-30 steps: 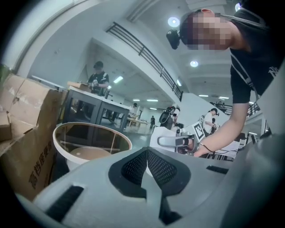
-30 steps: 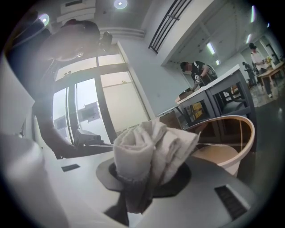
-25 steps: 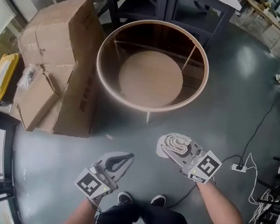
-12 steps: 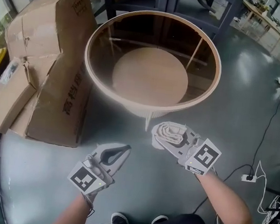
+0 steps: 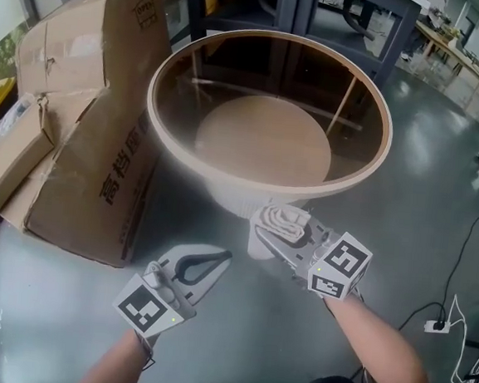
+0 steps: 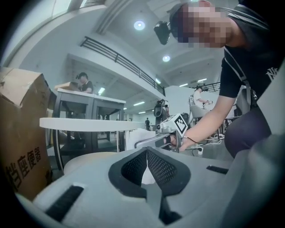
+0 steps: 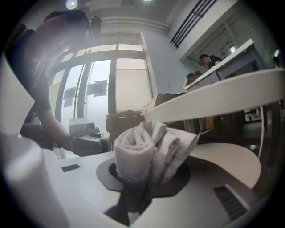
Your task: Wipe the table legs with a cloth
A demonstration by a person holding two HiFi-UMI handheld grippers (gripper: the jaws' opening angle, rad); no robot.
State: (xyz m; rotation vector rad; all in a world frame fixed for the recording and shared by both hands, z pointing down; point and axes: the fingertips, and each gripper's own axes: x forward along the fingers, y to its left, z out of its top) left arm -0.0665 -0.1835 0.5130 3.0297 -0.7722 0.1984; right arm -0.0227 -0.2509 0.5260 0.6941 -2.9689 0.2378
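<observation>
A round table (image 5: 176, 152) with a pale wooden rim, a dark glass top and a lower wooden shelf stands in front of me. One thin white leg (image 5: 253, 208) shows below the near rim. My right gripper (image 5: 280, 223) is shut on a bunched white cloth (image 5: 284, 219), right beside that leg under the rim. In the right gripper view the cloth (image 7: 151, 149) bulges out of the jaws, with the table rim (image 7: 213, 95) above. My left gripper (image 5: 204, 263) hangs lower left over the floor, jaws shut with nothing in them (image 6: 147, 171).
A large cardboard box (image 5: 88, 115) lies against the table's left side. Dark metal desk frames (image 5: 297, 8) stand behind the table. A white power strip and cable (image 5: 436, 325) lie on the grey floor at the right.
The view has closed in on the table. My right gripper with the cloth has moved up to the near leg under the rim. The left gripper has stayed low at the left.
</observation>
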